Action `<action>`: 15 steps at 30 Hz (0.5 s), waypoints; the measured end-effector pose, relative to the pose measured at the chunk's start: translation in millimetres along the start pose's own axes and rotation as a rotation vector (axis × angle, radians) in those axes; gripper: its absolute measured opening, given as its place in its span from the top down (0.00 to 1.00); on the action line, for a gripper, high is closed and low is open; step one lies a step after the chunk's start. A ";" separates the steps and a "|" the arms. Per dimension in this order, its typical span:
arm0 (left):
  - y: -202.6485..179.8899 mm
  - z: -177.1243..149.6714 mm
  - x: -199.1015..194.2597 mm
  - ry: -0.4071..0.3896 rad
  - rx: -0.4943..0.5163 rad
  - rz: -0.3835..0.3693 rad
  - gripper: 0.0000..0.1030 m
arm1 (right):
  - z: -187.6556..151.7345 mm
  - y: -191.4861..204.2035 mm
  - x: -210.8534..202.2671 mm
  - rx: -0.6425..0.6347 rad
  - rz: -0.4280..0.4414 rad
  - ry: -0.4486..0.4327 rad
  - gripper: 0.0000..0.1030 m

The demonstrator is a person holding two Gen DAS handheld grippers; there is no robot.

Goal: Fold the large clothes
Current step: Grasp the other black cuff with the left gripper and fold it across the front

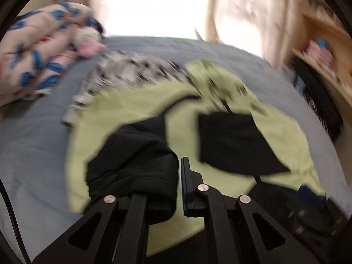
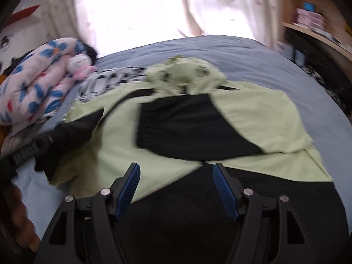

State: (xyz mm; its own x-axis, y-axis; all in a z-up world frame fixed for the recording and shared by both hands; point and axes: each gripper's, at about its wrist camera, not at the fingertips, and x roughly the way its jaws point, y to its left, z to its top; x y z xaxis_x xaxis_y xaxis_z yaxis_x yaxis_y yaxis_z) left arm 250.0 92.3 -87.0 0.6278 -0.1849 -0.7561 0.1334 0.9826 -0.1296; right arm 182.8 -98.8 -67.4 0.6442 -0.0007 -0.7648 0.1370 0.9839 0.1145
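A light green and black hooded jacket (image 2: 259, 118) lies on a blue-sheeted bed (image 2: 253, 57), hood toward the window. One black sleeve (image 2: 189, 127) lies folded across the chest. My left gripper (image 1: 178, 176) is shut on the other black sleeve end (image 1: 136, 160) and holds it over the jacket's green body (image 1: 132, 105). The left gripper also shows at the left of the right wrist view (image 2: 44, 145). My right gripper (image 2: 176, 176) is open and empty above the jacket's black hem (image 2: 198, 209). Both views are blurred.
A black and white patterned garment (image 1: 123, 70) lies beside the jacket. A flowered quilt (image 1: 33, 55) with a plush toy (image 1: 88, 39) sits at the bed's far left. Curtains (image 2: 220, 4) hang at the window. A wooden shelf unit (image 2: 319, 22) stands to the right.
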 end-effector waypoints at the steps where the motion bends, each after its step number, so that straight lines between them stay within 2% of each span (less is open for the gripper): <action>1: -11.0 -7.6 13.7 0.048 0.019 -0.019 0.77 | -1.6 -10.8 1.8 0.016 -0.010 0.012 0.33; 2: -18.2 -14.1 23.4 0.093 0.021 -0.033 0.60 | -3.7 -20.2 4.0 0.031 -0.016 0.025 0.33; 4: -22.8 -28.6 42.5 0.202 -0.024 -0.086 0.42 | -8.3 -39.0 8.4 0.063 -0.018 0.048 0.33; 6: -19.7 -39.0 46.8 0.244 -0.059 -0.113 0.40 | -11.5 -49.6 12.7 0.084 -0.016 0.064 0.33; 9: -13.5 -44.4 39.1 0.258 -0.084 -0.155 0.36 | -14.4 -55.9 16.2 0.106 0.008 0.081 0.33; 12: -4.6 -46.6 24.4 0.262 -0.100 -0.192 0.32 | -13.8 -48.6 16.2 0.093 0.041 0.079 0.33; 15: 4.2 -48.8 9.5 0.255 -0.102 -0.230 0.24 | -13.2 -36.8 13.7 0.064 0.067 0.072 0.33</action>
State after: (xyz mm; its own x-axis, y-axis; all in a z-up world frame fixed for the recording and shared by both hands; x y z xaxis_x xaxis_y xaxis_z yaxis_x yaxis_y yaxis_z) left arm 219.2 95.7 -126.1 0.3769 -0.4032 -0.8339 0.1639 0.9151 -0.3684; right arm 176.6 -132.6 -90.5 0.5977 0.0796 -0.7978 0.1450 0.9679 0.2051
